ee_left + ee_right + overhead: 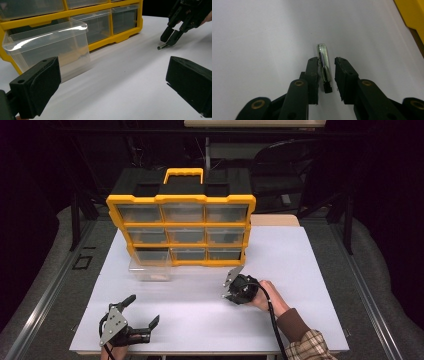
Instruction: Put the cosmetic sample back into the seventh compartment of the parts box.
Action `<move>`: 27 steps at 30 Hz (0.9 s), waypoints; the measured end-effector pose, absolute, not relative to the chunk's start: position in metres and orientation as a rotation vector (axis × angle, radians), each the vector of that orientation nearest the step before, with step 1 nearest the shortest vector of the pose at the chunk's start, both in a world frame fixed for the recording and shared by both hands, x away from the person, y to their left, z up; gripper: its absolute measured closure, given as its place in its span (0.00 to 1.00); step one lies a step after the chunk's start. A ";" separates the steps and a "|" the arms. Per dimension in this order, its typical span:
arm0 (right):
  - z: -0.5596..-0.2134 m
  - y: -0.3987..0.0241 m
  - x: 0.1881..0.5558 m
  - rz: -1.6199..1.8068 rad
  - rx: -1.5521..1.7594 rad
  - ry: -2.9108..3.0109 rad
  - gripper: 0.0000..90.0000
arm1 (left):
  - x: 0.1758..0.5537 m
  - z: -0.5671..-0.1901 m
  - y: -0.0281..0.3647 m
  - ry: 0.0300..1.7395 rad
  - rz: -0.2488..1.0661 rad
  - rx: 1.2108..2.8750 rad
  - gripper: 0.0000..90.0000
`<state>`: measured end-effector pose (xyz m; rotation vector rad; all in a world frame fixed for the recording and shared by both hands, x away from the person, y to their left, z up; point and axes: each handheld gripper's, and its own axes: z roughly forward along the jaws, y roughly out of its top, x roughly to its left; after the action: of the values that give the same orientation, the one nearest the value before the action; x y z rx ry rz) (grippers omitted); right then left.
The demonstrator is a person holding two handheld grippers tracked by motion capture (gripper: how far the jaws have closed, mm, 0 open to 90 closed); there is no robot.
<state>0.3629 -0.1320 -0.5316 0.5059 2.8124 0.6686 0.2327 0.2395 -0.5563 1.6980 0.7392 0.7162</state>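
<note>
Grippers work a white table (pixel 300 270) in front of a yellow-framed organiser (pixel 182 227) of clear drawers, seen from the high view. The right gripper (pixel 326 65), held in a hand (pixel 267 295) that comes in from a plaid sleeve (pixel 307 345), points down at a small shiny metal pin (pixel 323 63) with a black end, which lies flat on the table to the right of the organiser's front. Its jaws stand narrowly apart around the pin: the left jaw lies against it, while a gap shows on the other side, so it is not pinched. The left gripper (pixel 145 312) rests near the table's front left edge, jaws spread wide with nothing between them. One clear drawer (pixel 50 47) is pulled out of the bottom-left slot and stands on the table, well apart from the pin.
</note>
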 end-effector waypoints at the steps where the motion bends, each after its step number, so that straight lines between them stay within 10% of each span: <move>1: -0.538 -0.132 0.366 0.820 0.495 2.836 0.83 | 0.233 -0.556 0.240 0.740 0.716 1.698 0.00; 27: -0.533 -0.127 0.366 0.745 0.443 2.854 0.90 | 0.233 -0.556 0.239 0.740 0.716 1.700 0.00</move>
<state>0.3665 -0.1268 -0.5328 0.4428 2.8541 0.7445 0.2326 0.2394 -0.5562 1.6995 0.7397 0.7162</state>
